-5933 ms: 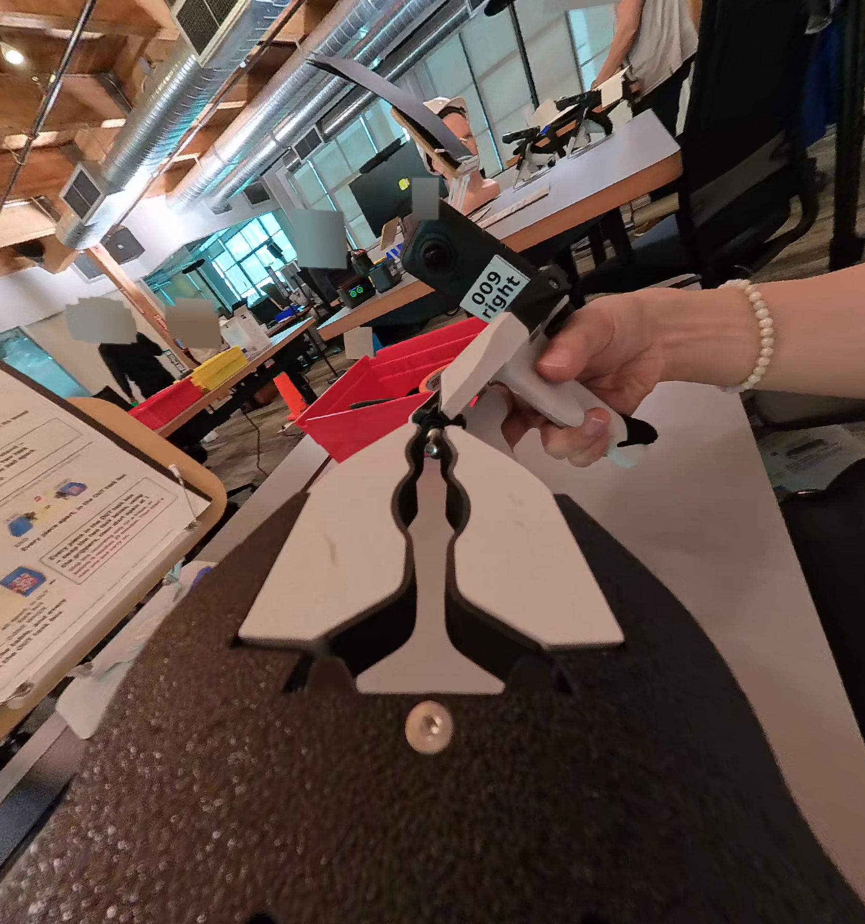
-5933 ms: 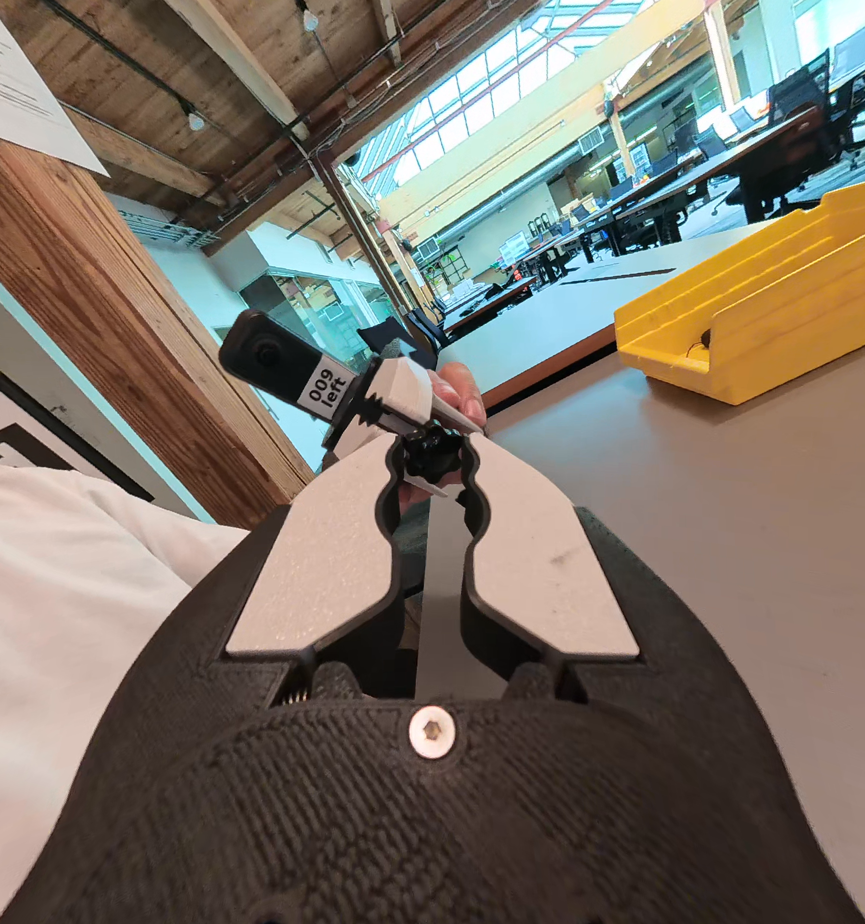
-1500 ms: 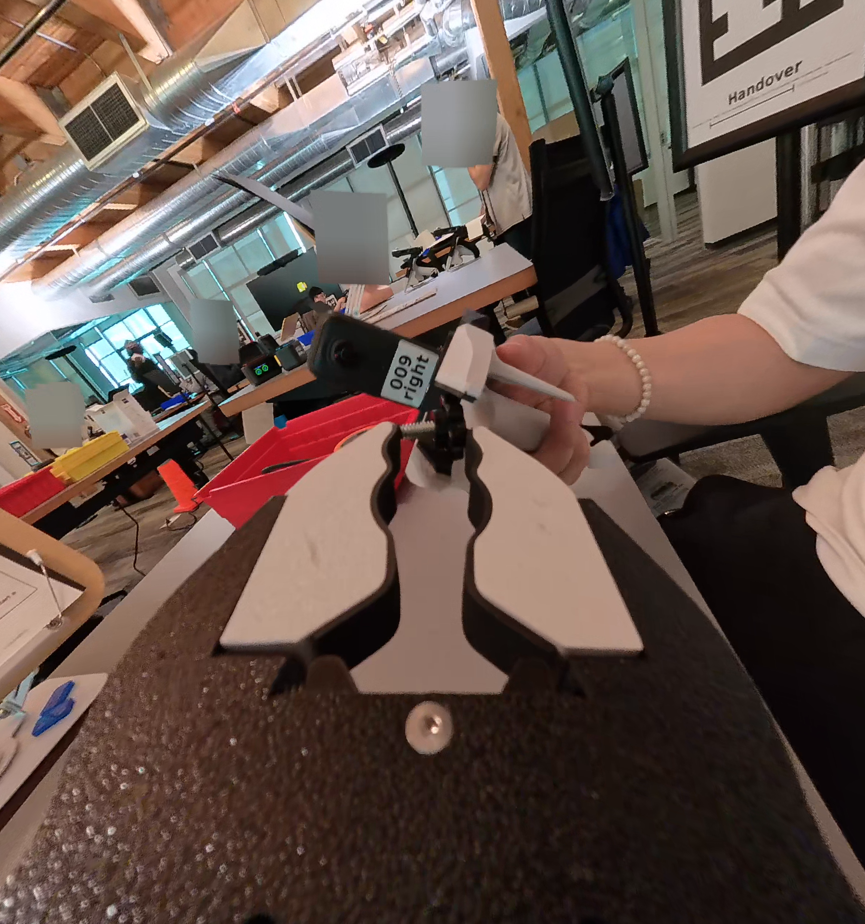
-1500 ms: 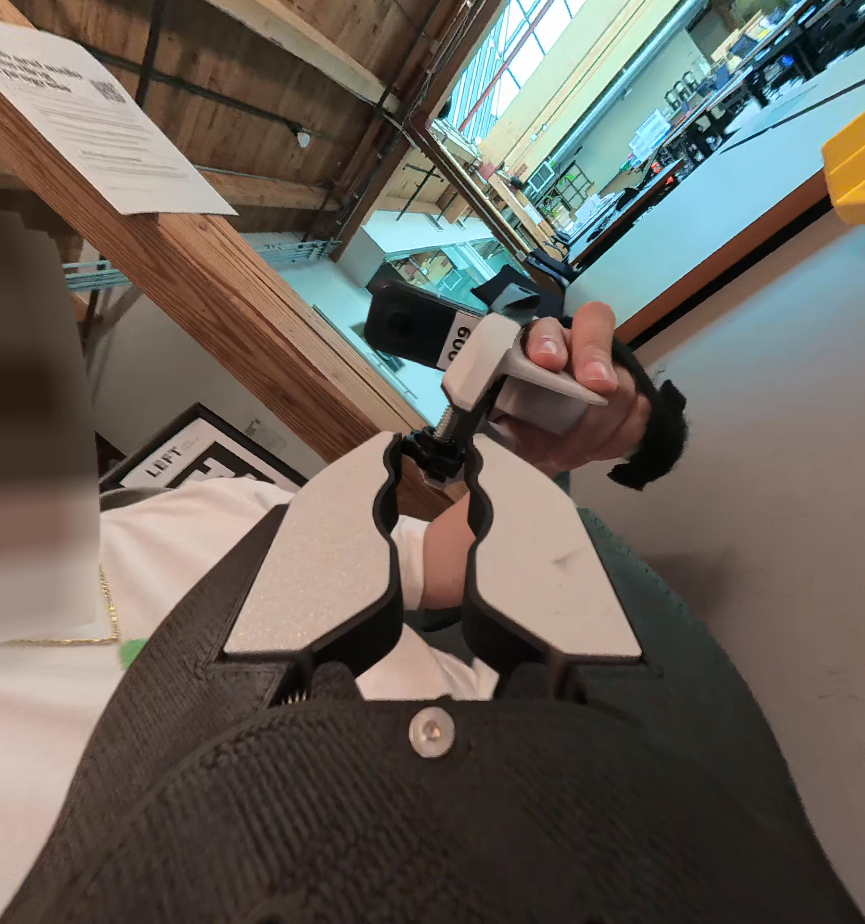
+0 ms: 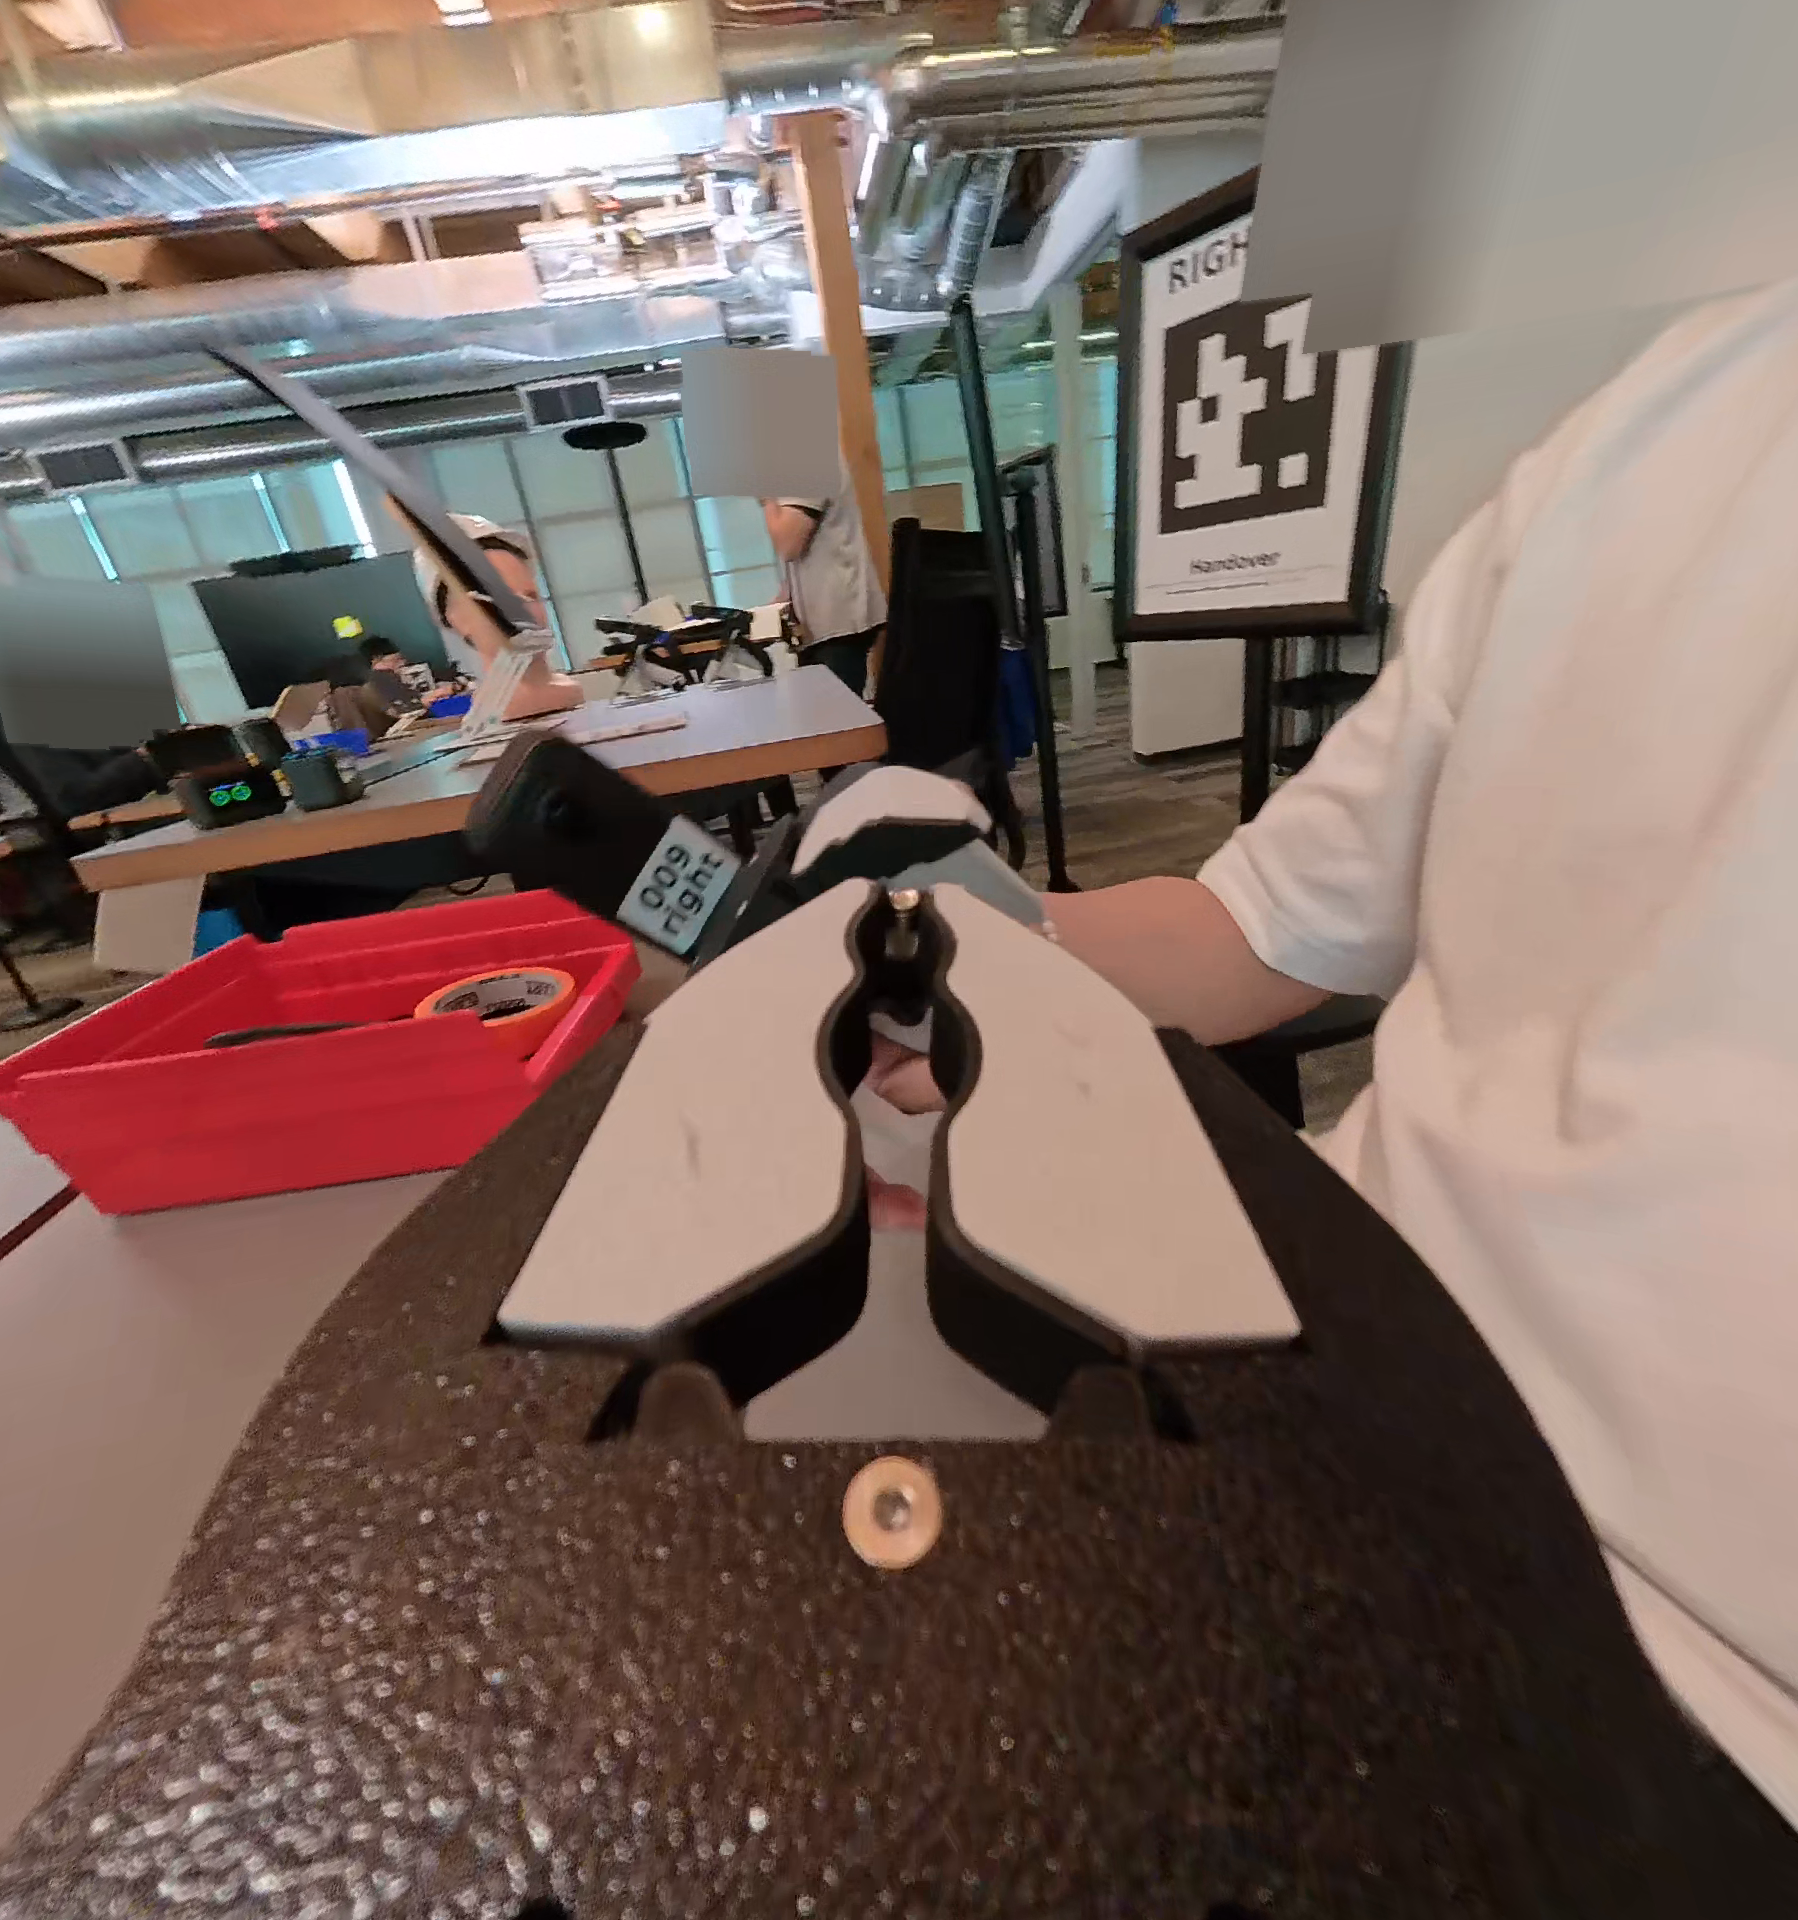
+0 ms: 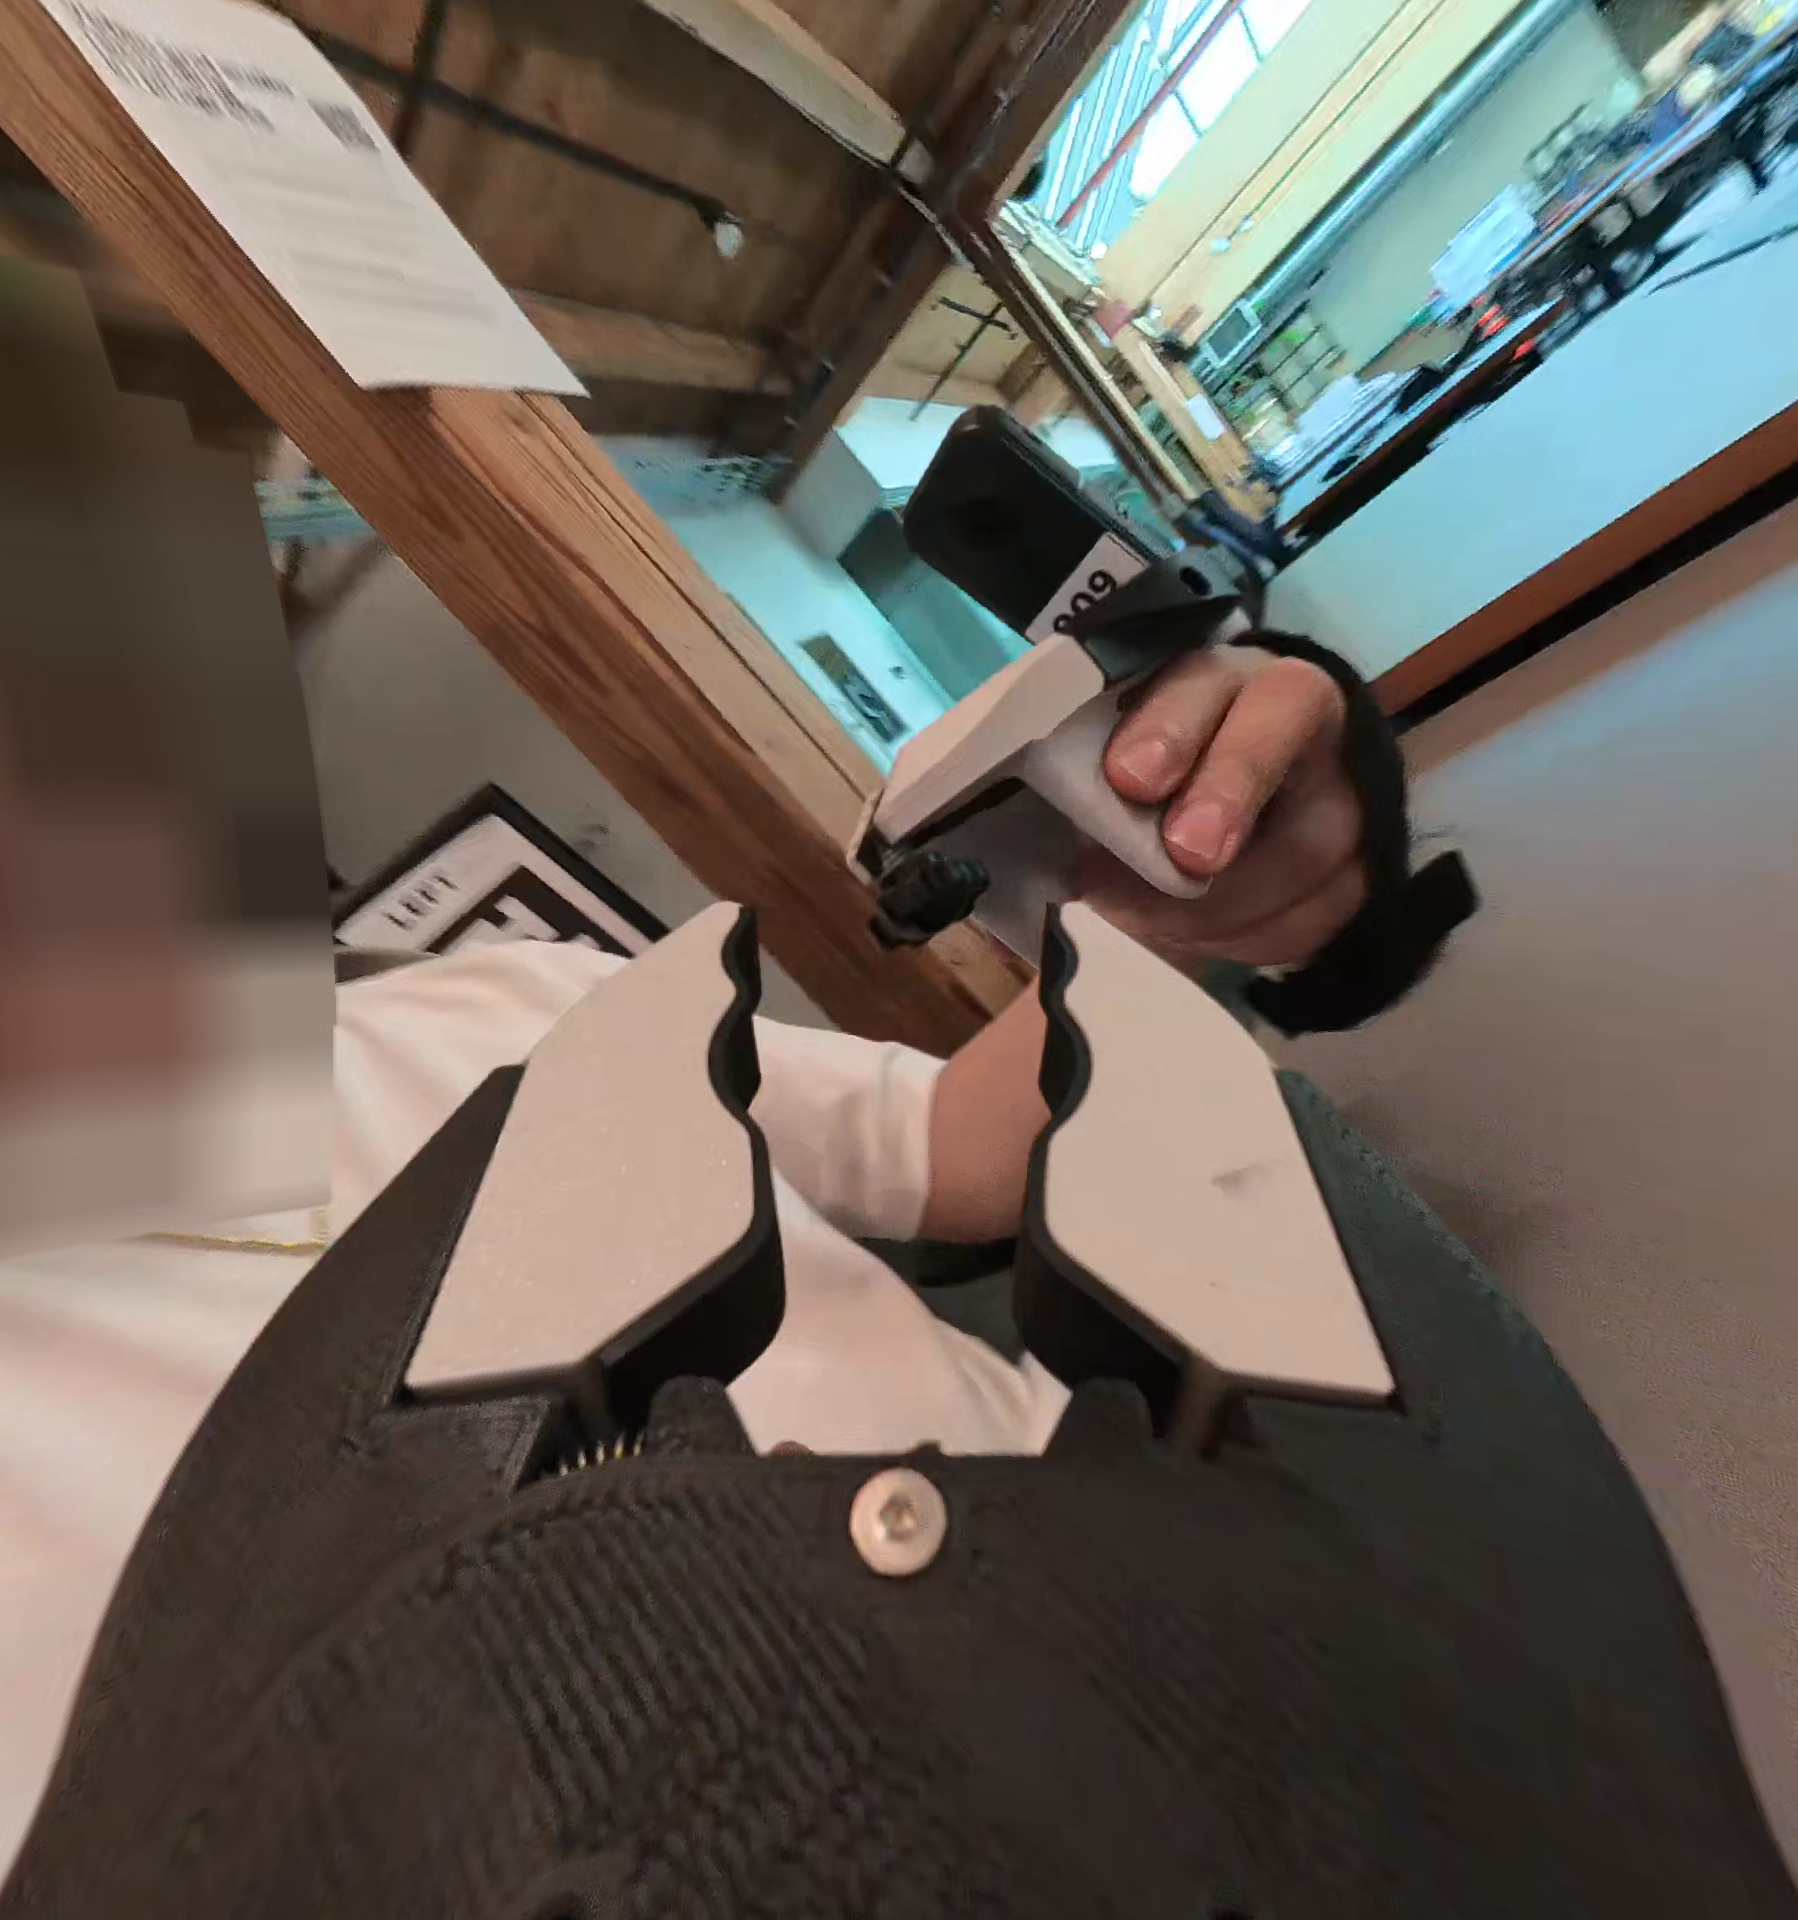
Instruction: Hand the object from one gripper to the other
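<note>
The left gripper [image 5: 900, 935] had its 2 fingers drawn close together around the object [image 6: 924, 894], a small black knob with a ribbed edge and a short threaded metal stud. In the left wrist view only the stud and a dark sliver showed between the tips; in the right wrist view the knob hung at the tips of that gripper, just beyond and between the right gripper's own fingers. The right gripper [image 6: 895, 935] stood wide apart and held nothing, its tips near the knob but not touching it.

Judging from this, the hold looked slight: the knob sat at the very end of the left fingers, caught on a narrow part, so a small twist or slackening of the squeeze could let it pivot or drop to the grey table [image 6: 1653, 1039] below. Its round ribbed edge could also roll between flat pads. If the right gripper moved carelessly, a fingertip could knock the knob loose.

At the far left stood a red bin [image 5: 282, 1081] holding a roll of orange tape [image 5: 495, 1000].
</note>
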{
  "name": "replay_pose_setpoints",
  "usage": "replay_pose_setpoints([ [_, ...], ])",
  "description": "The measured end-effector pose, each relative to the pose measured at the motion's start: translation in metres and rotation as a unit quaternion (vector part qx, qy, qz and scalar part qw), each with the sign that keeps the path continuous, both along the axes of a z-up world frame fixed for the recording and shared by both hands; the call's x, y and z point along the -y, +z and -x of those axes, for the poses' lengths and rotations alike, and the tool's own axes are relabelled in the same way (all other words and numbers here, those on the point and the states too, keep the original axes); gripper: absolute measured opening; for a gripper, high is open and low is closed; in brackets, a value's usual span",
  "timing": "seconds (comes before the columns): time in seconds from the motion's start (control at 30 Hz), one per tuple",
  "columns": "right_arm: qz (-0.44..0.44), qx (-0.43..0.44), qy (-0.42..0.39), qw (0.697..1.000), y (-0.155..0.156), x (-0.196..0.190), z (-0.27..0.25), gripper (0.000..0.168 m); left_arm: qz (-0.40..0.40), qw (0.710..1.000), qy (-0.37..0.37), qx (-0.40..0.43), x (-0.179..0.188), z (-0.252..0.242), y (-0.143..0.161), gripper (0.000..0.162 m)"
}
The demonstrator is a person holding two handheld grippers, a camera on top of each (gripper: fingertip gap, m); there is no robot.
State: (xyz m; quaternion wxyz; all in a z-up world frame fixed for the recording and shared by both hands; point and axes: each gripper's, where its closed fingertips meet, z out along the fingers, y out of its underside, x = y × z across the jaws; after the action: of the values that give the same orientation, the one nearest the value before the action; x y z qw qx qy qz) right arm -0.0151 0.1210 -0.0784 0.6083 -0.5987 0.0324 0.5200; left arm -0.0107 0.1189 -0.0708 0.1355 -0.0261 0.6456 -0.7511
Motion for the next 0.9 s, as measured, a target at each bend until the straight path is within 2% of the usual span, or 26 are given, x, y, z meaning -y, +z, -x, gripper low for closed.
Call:
replay_pose_setpoints([
  [0.13,0.007,-0.049,0.059,0.997,-0.006,-0.001,0.012,0.051,-0.012,0.999,-0.029,0.022,0.005,0.009,-0.006,0.005],
  [0.2,0.004,-0.043,0.065,0.997,-0.009,-0.003,0.015,0.049,-0.008,0.999,-0.031,0.019,0.007,0.008,-0.007,0.005],
  [0.3,0.002,0.050,-0.019,0.999,-0.021,-0.014,0.005,0.054,-0.006,1.000,-0.016,-0.005,0.006,-0.001,-0.010,0.005],
  [0.37,-0.006,0.133,-0.095,0.987,-0.024,-0.020,-0.009,0.057,-0.006,1.000,0.010,-0.025,0.003,-0.010,-0.010,0.005],
  [0.47,-0.024,0.274,-0.204,0.939,-0.023,-0.021,-0.028,0.055,-0.018,0.997,0.047,-0.062,-0.001,-0.022,-0.014,0.005],
  [0.63,-0.031,0.479,-0.285,0.830,-0.025,-0.018,-0.040,0.032,-0.024,0.990,0.093,-0.101,-0.004,-0.034,-0.013,0.005],
  [0.7,-0.028,0.506,-0.290,0.812,-0.027,-0.019,-0.040,0.026,-0.028,0.990,0.100,-0.099,-0.003,-0.034,-0.012,0.005],
  [0.77,-0.033,0.510,-0.294,0.808,-0.026,-0.020,-0.039,0.022,-0.032,0.990,0.106,-0.093,-0.001,-0.035,-0.011,0.005],
  [0.9,-0.028,0.538,-0.307,0.784,-0.028,-0.020,-0.044,0.026,-0.050,0.985,0.138,-0.087,-0.005,-0.041,-0.016,0.005],
])
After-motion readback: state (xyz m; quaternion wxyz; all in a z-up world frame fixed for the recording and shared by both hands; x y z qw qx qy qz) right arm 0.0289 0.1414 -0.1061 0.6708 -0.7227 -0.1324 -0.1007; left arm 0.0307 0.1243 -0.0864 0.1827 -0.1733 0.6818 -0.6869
